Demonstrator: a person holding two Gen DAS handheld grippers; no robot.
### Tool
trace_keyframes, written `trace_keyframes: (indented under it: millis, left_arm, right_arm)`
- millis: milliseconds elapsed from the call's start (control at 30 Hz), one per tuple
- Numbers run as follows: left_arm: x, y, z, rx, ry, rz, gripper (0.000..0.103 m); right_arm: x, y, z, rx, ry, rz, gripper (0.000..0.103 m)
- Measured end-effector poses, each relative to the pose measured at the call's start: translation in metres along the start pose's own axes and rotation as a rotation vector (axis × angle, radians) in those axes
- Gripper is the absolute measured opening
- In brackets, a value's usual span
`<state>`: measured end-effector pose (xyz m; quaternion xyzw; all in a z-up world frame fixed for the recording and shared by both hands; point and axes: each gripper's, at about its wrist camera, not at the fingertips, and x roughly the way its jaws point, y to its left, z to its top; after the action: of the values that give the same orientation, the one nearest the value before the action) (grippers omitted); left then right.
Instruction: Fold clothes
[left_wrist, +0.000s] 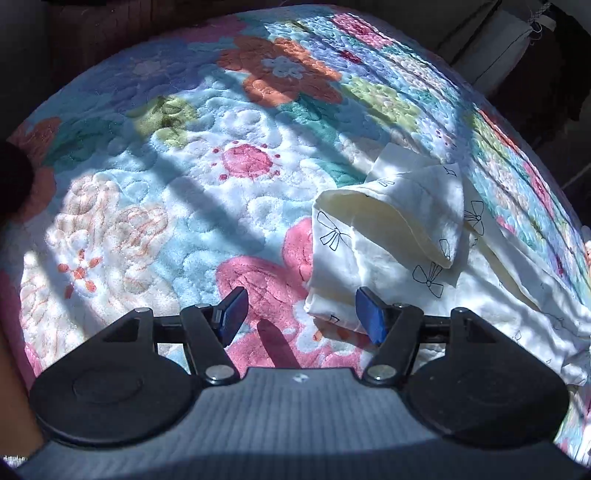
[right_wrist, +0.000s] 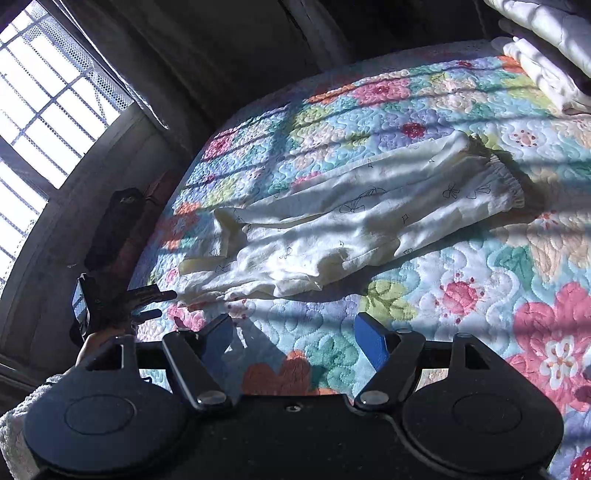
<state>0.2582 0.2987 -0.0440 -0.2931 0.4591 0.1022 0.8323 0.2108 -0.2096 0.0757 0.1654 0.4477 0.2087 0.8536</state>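
Floral quilted bedspread (right_wrist: 461, 258) covers the bed and fills most of both views. Sun and bar shadows fall across it. In the right wrist view its far edge curves from centre-left up to upper right; beyond that, dark wall, and a barred window (right_wrist: 44, 92) in the upper left of the frame.

Cream garment with small black bow prints (right_wrist: 332, 221) lies spread across the middle of the right wrist view, long axis running from lower left to upper right. Gathered, ruffled edge (right_wrist: 506, 181) at upper right end; lower left end rumpled, with a flap turned over. Its near edge is wavy and lifted in places. Broad bare quilt between that near edge and the right gripper, also to the right of the frame.

In the left wrist view the same garment (left_wrist: 406, 236) sits at centre right, one folded flap raised, its corner just ahead of the right-hand blue pad. Left and centre of that frame are bare quilt.

Stack of folded pale cloth (right_wrist: 546, 59) in the upper right corner of the right wrist view, apart from the garment.

Left gripper (left_wrist: 301, 312): jaws released, wide apart, nothing between them. It also shows at lower left of the right wrist view (right_wrist: 147, 302), at the garment's rumpled end; contact cannot be told.

Right gripper (right_wrist: 295, 339): jaws released, empty, over bare quilt.
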Motion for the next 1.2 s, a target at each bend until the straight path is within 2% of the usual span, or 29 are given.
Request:
trace_keyframes:
  millis: [100, 167, 300, 433, 533, 567, 600, 633, 667, 767, 833, 900, 967, 1000, 1033, 1067, 1100, 1133, 1200]
  left_arm:
    - [0.017, -0.004, -0.02, -0.082, 0.061, -0.124, 0.064]
    - [0.021, -0.01, -0.029, -0.112, 0.035, -0.133, 0.066]
    - [0.022, -0.013, -0.032, -0.198, -0.019, -0.149, 0.074]
    - [0.024, -0.016, -0.033, -0.273, -0.068, -0.164, 0.081]
    - [0.033, -0.021, -0.017, -0.194, -0.074, -0.178, 0.077]
    - [0.036, -0.022, -0.013, -0.171, -0.077, -0.183, 0.064]
    - [0.04, -0.022, -0.012, -0.157, -0.066, -0.178, 0.04]
    - [0.043, -0.023, -0.011, -0.144, -0.055, -0.173, 0.025]
    - [0.045, -0.023, -0.011, -0.136, -0.048, -0.172, 0.017]
    - [0.045, -0.018, -0.015, -0.182, -0.063, -0.203, 0.017]
    - [0.048, -0.011, -0.017, -0.256, -0.064, -0.247, 0.028]
    - [0.051, -0.002, -0.02, -0.338, -0.076, -0.312, 0.046]
    - [0.051, -0.003, -0.02, -0.336, -0.079, -0.314, 0.047]
    - [0.051, -0.006, -0.019, -0.317, -0.079, -0.305, 0.042]
    - [0.05, -0.01, -0.018, -0.282, -0.079, -0.286, 0.032]
    - [0.049, -0.018, -0.017, -0.209, -0.084, -0.237, 0.009]
    - [0.047, -0.022, -0.018, -0.186, -0.099, -0.216, 0.009]
    - [0.044, -0.025, -0.019, -0.167, -0.113, -0.199, 0.009]
    - [0.031, -0.029, -0.021, -0.155, -0.136, -0.19, 0.009]
  right_arm:
    - [0.035, -0.025, -0.008, 0.026, -0.101, -0.099, 0.082]
    - [0.06, -0.053, -0.015, 0.148, -0.192, -0.138, 0.082]
    - [0.09, -0.096, -0.016, 0.336, -0.271, -0.161, 0.082]
    - [0.096, -0.118, -0.008, 0.4, -0.313, -0.161, 0.082]
    - [0.098, -0.133, 0.001, 0.436, -0.334, -0.19, 0.082]
    - [0.099, -0.138, 0.004, 0.452, -0.337, -0.195, 0.082]
    - [0.099, -0.142, 0.007, 0.46, -0.341, -0.195, 0.082]
    - [0.1, -0.146, 0.01, 0.466, -0.345, -0.196, 0.082]
    - [0.102, -0.149, 0.013, 0.467, -0.352, -0.2, 0.082]
    - [0.112, -0.158, 0.019, 0.472, -0.375, -0.215, 0.082]
    - [0.123, -0.166, 0.024, 0.493, -0.375, -0.231, 0.082]
    - [0.133, -0.173, 0.028, 0.51, -0.384, -0.244, 0.082]
    - [0.142, -0.172, 0.034, 0.494, -0.408, -0.258, 0.083]
    - [0.145, -0.17, 0.037, 0.466, -0.417, -0.269, 0.083]
    - [0.149, -0.167, 0.042, 0.423, -0.413, -0.264, 0.075]
    - [0.153, -0.165, 0.048, 0.374, -0.399, -0.241, 0.061]
    - [0.156, -0.162, 0.052, 0.344, -0.391, -0.221, 0.022]
    - [0.156, -0.16, 0.056, 0.324, -0.393, -0.209, 0.007]
    - [0.148, -0.15, 0.06, 0.269, -0.445, -0.205, 0.006]
